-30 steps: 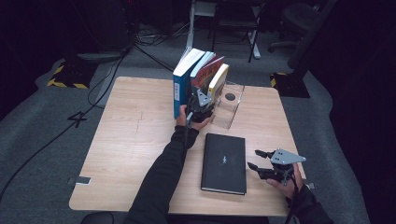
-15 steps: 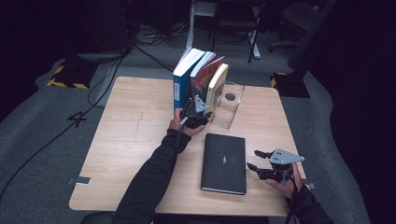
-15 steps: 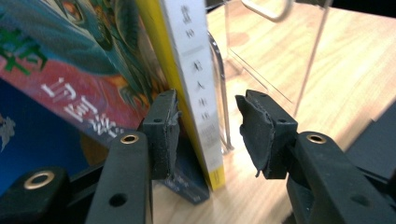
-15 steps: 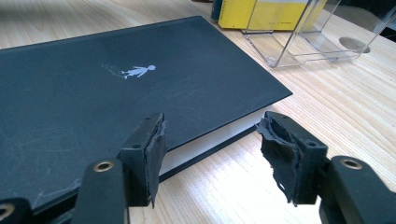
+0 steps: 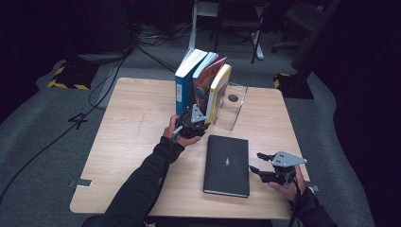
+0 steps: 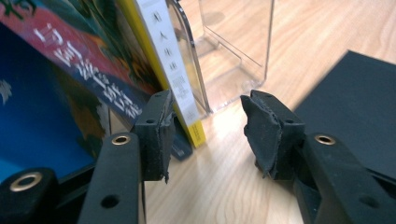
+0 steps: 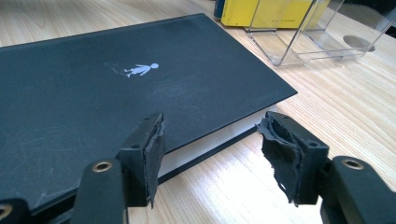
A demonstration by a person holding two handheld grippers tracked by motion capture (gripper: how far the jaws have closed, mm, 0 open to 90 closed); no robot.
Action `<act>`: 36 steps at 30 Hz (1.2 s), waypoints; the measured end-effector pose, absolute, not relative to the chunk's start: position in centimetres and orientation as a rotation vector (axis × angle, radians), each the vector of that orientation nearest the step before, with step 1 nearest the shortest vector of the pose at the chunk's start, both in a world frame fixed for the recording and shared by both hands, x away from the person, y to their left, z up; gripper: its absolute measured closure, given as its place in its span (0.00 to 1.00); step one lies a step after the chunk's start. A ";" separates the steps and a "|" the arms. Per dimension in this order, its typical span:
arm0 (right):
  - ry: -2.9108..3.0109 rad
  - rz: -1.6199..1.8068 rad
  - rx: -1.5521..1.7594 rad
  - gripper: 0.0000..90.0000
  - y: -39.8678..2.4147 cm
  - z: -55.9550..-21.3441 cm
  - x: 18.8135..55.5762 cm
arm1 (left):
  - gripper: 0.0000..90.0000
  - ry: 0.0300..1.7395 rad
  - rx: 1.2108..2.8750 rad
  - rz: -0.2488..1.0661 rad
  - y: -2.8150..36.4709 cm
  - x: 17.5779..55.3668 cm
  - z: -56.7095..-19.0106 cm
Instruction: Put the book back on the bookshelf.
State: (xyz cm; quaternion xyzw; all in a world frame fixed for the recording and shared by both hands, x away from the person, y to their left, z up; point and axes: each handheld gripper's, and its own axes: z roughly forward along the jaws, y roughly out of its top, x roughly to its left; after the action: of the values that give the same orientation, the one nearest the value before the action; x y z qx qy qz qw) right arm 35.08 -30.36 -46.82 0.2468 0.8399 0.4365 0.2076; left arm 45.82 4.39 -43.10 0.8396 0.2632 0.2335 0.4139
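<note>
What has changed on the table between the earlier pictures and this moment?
The left gripper has drawn back from the standing books toward the person. Its jaws have just been opening, and nothing is between them now; the yellow book stands just beside one pad. The right gripper stayed open beside the black book, which lies flat as before. The clear stand did not move.

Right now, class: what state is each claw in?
Left claw: open, jaws just been opening, nothing between them, beside the yellow book.
Right claw: open, empty, at the black book.
</note>
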 end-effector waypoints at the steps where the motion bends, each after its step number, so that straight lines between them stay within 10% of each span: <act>1: 2.340 1.218 0.684 0.44 -30.3 -46.8 35.1 | 0.56 0.664 2.109 0.585 4.5 45.6 -43.2; 36: 2.448 1.139 0.729 0.37 -31.2 -47.6 34.6 | 0.35 0.525 2.335 0.335 8.6 34.4 -48.8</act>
State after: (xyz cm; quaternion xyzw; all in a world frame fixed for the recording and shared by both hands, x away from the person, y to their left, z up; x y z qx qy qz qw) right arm 34.59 -31.17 -47.57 0.2569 0.8623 0.4012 0.1714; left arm 34.38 8.60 -48.79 0.9034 0.2033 0.1295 0.3548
